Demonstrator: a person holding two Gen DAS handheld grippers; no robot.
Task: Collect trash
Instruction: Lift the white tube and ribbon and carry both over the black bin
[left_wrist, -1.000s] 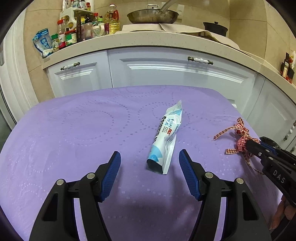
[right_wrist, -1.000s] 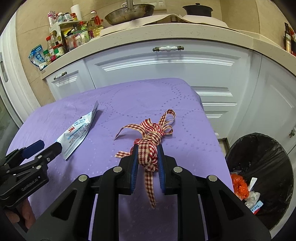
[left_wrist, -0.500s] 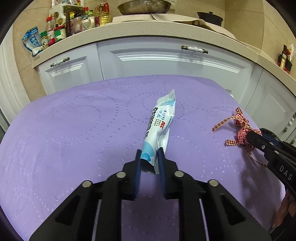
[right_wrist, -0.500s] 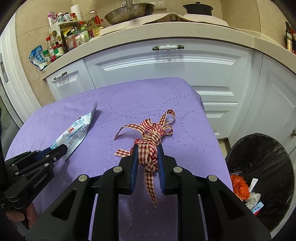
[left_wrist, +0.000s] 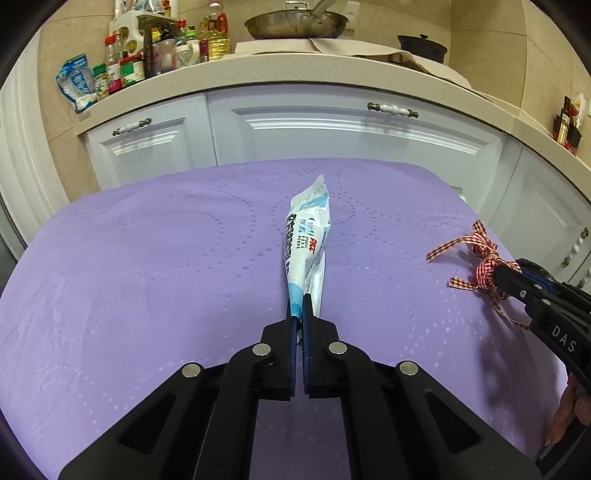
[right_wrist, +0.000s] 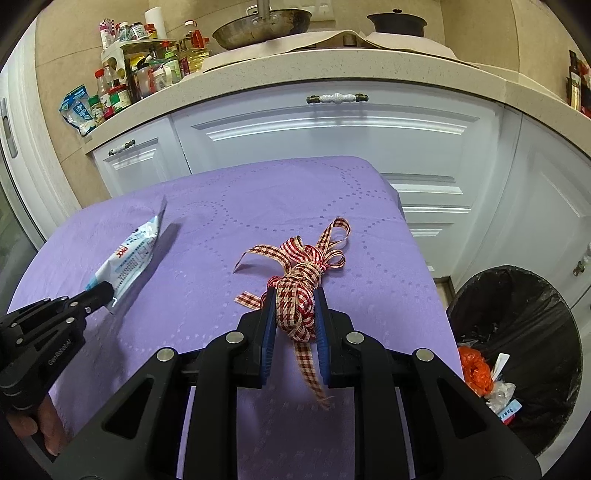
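A white and blue plastic wrapper lies lengthwise on the purple tablecloth. My left gripper is shut on its near end, the blue pads pinching it flat. From the right wrist view the same wrapper sticks out of the left gripper at the left. A knotted red and white checked ribbon rests on the cloth with my right gripper shut on its knot; a loose tail hangs below. In the left wrist view the ribbon and right gripper sit at the right edge.
A black-lined trash bin holding orange and white scraps stands on the floor right of the table. White cabinets and a counter with bottles and a pan run behind. A hand holds the left gripper.
The left gripper's jaws closed from wide open onto the near end of the wrapper. The right gripper kept its hold on the ribbon and stayed put.
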